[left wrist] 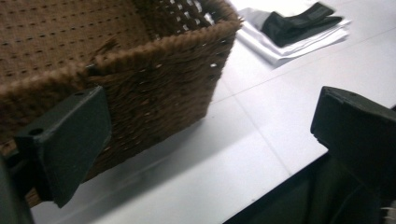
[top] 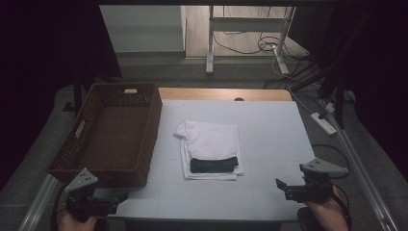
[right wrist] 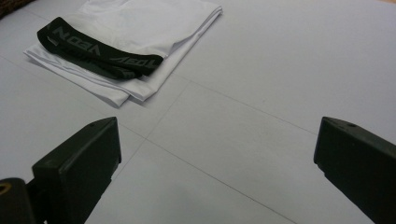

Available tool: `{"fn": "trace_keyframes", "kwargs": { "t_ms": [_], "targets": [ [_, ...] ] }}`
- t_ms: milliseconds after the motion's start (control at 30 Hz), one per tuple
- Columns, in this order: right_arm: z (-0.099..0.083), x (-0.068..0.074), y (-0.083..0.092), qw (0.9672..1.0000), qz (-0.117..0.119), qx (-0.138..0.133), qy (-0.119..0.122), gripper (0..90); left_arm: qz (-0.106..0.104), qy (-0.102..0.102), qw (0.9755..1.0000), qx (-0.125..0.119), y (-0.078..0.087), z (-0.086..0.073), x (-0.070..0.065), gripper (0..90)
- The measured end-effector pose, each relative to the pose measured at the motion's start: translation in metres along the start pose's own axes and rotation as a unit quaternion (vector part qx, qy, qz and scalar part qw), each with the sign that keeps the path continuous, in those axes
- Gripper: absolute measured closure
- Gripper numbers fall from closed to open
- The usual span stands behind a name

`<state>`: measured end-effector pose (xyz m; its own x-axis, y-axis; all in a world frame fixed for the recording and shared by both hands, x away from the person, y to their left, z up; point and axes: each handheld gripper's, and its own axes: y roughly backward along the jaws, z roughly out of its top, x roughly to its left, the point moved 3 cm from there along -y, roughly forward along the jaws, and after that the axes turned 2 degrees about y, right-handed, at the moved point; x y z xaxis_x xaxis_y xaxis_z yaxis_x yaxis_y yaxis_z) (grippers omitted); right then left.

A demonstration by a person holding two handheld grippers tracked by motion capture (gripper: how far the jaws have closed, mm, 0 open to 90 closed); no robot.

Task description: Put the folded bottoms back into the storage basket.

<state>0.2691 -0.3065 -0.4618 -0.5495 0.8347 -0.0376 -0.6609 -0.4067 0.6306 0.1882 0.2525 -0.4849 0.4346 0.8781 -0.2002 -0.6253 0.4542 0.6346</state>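
Observation:
A folded white garment (top: 209, 144) (right wrist: 135, 28) (left wrist: 285, 44) with a black elastic waistband (top: 214, 165) (right wrist: 100, 53) (left wrist: 299, 23) lies in the middle of the white table (top: 269, 139). A brown wicker basket (top: 113, 132) (left wrist: 140, 70) stands at the table's left side. My left gripper (top: 115, 197) (left wrist: 210, 135) is open at the front left corner, just before the basket's near wall, with nothing between its jaws. My right gripper (top: 281, 185) (right wrist: 215, 154) is open at the front right, above bare table, with the garment ahead to its left.
The basket's inside looks bare. Beyond the table's far edge stand white desk legs (top: 210, 43), loose cables (top: 269, 45) and a power strip (top: 323, 122) on the floor. Bare table surface (right wrist: 280, 84) lies to the right of the garment.

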Motion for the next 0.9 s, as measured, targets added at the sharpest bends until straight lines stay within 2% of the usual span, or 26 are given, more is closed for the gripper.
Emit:
{"fn": "trace_keyframes", "kwargs": {
  "t_ms": [167,200,367,400,600,767,833,867,900],
  "targets": [
    [0.000,0.000,0.000,1.0000,0.000,0.000,0.002,1.9,0.003,-0.009,0.9999,0.006,-0.002,0.001,-0.003,0.0],
    [0.000,0.000,0.000,1.0000,0.000,0.001,0.003,1.9,-0.006,-0.015,0.9999,0.007,-0.003,0.002,-0.006,0.0],
    [0.000,0.000,0.000,1.0000,0.000,0.002,0.003,1.9,-0.005,-0.033,0.9993,0.014,-0.006,0.004,-0.012,0.3],
    [0.000,0.000,0.000,1.0000,0.000,0.002,0.004,1.9,-0.013,-0.034,0.9992,0.016,-0.009,0.005,-0.015,0.3],
    [0.000,0.001,-0.001,1.0000,0.001,0.004,0.006,1.9,-0.031,-0.036,0.9987,0.018,-0.014,0.008,-0.022,0.0],
    [0.000,0.001,-0.001,1.0000,0.002,0.004,0.008,1.9,-0.038,-0.040,0.9983,0.018,-0.018,0.010,-0.027,0.0],
    [0.000,0.002,-0.001,0.9999,0.002,0.005,0.009,1.9,-0.044,-0.041,0.9980,0.018,-0.021,0.011,-0.030,0.0],
    [0.000,0.002,-0.001,0.9999,0.002,0.005,0.010,1.9,-0.055,-0.046,0.9972,0.020,-0.025,0.013,-0.034,0.0],
    [0.000,0.002,-0.001,0.9999,0.003,0.005,0.010,1.9,-0.055,-0.046,0.9972,0.020,-0.025,0.013,-0.034,0.0]
  ]
}}
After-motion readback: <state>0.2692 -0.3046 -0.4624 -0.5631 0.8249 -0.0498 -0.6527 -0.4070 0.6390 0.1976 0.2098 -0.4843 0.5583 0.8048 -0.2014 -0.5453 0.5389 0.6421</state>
